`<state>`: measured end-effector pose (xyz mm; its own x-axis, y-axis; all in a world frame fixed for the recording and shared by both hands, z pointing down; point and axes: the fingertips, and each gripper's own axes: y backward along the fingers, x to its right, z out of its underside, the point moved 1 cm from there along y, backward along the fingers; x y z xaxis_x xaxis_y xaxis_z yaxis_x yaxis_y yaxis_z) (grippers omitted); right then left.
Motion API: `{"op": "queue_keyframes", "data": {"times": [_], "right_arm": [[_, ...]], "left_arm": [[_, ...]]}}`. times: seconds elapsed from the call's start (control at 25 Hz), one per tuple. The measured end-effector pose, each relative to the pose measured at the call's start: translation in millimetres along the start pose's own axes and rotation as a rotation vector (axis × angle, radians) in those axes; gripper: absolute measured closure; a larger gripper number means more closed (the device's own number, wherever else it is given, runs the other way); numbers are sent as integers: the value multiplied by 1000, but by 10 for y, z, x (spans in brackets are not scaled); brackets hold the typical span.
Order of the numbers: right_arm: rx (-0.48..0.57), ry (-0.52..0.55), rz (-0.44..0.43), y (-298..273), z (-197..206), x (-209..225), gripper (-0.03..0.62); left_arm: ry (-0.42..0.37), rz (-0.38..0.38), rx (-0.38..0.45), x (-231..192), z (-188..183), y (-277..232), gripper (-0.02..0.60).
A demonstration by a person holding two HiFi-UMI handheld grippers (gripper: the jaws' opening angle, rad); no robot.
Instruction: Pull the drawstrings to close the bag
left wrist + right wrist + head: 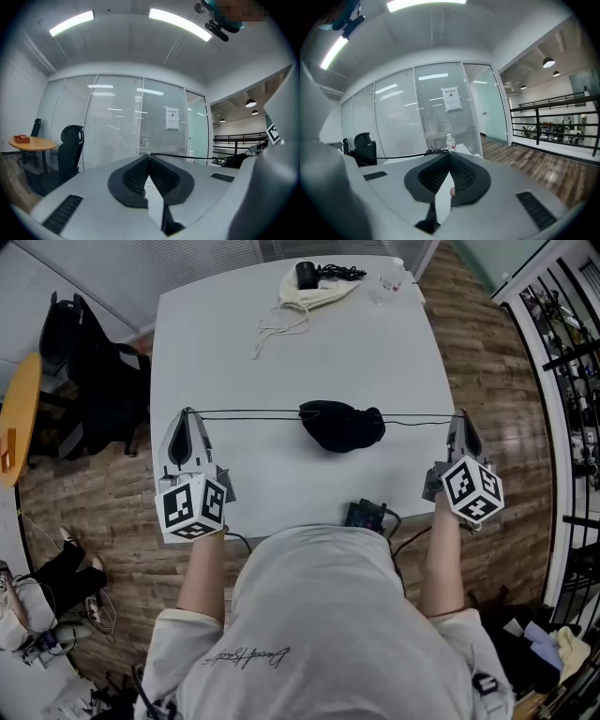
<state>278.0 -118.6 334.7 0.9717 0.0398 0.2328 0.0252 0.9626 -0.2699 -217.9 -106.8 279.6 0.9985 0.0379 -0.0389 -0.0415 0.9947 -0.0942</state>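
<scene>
Big white rectangular table [234, 352], bare across most of its top. A person in a white T-shirt [328, 615] stands at its near edge with both forearms stretched out over it. Black office chair [94, 371] on the wood floor just off the table's left side.

Left gripper [189, 412], grey with a marker cube, sits over the left edge of the table; right gripper [460, 415], same build, over the right edge. They're well apart and both point roughly level.

Black fabric drawstring bag [342, 426] lies on the table midway between them, bunched up with its mouth gathered.

Cream cloth bag [314, 292] lies at the far end, loose cords trailing off it, with a clear plastic bottle [392, 279] just beside it.

Thin black left drawstring [244, 414] runs taut from the bag to the left gripper, whose jaws are pressed together, pinching it at the tips. Thin black right drawstring [417, 420] runs taut to the right gripper, jaws also clamped on it.
</scene>
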Motion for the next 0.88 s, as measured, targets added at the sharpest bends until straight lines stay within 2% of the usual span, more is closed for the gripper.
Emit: {"op": "queue_keyframes", "data": {"times": [0.2,0.44,0.88], "right_arm": [[-3,-2,-37,14,-2,-97,569],[-15,49,-110,-9,8,-424,569],[-133,137,-239,11,476,-975,569]], "left_arm": [[3,19,-2,96,25,22,571],[2,55,-8,226,32,-4,571],[-33,193,-117,750,429,93,571]]}}
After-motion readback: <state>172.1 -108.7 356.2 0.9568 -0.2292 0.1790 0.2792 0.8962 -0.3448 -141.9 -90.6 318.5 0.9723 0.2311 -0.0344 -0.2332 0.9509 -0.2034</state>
